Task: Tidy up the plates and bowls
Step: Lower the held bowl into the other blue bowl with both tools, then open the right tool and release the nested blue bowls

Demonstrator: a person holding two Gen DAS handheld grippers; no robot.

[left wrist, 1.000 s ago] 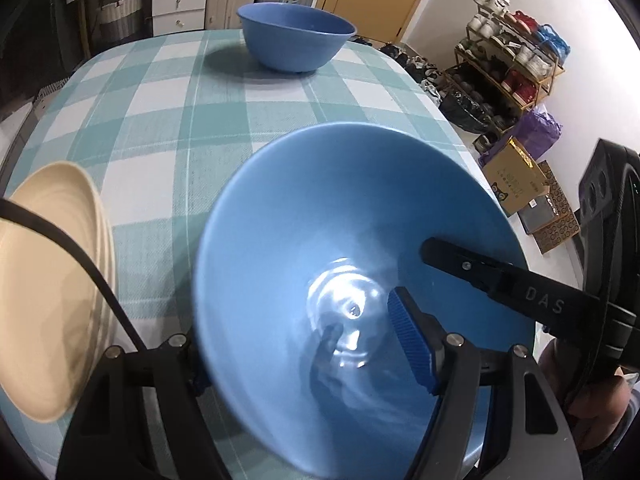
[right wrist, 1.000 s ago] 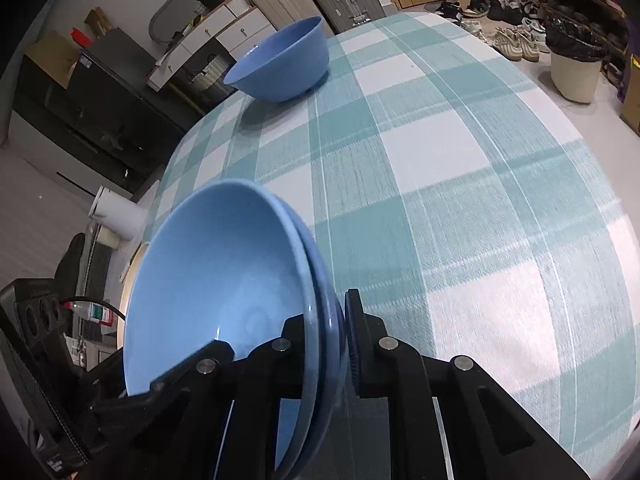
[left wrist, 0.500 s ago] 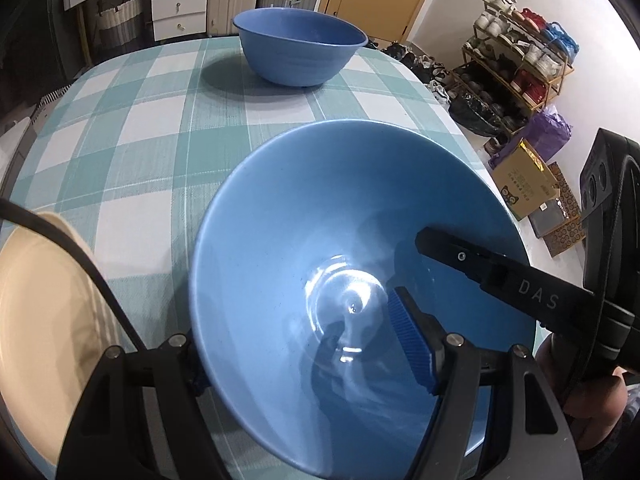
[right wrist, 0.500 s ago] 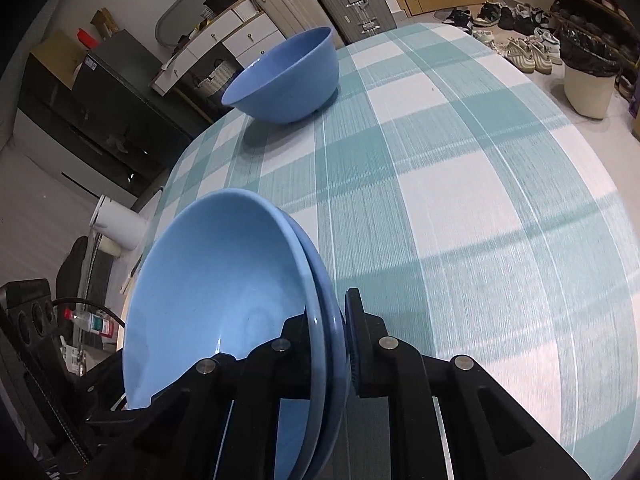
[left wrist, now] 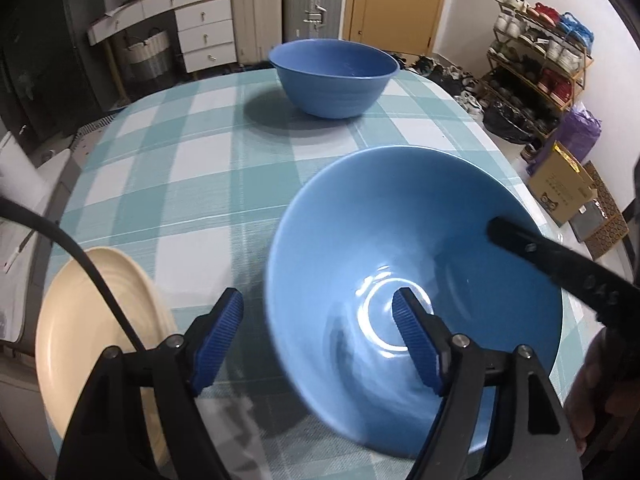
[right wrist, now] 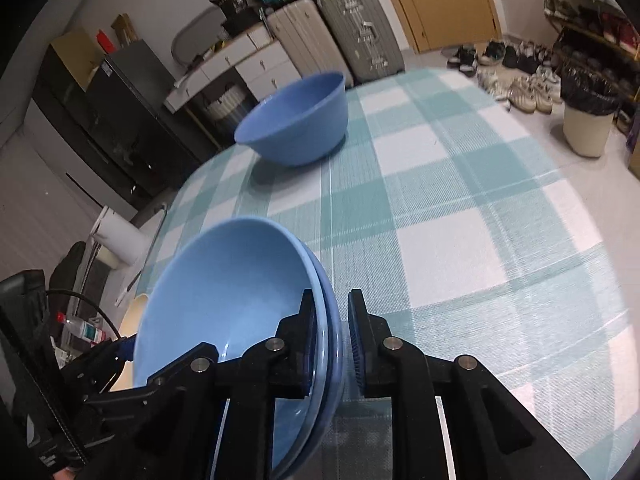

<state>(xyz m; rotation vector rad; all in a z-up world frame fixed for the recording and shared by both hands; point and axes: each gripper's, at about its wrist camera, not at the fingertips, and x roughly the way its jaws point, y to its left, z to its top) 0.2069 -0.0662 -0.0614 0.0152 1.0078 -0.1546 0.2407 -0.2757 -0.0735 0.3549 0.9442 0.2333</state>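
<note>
Two stacked blue bowls sit tilted at the near edge of the counter, which is covered in a teal and white checked cloth. The right tongs straddle the stack's rim at its 3 o'clock side; their jaws are opening, and a sliver of gap shows at the outer pad. The left tongs are opening too, with the rim's 9 o'clock side between the pads and neither pad pressing on it. A third blue bowl stands upright at 12 o'clock, well apart. Cream plates lie at 8 o'clock by the left tongs.
</note>
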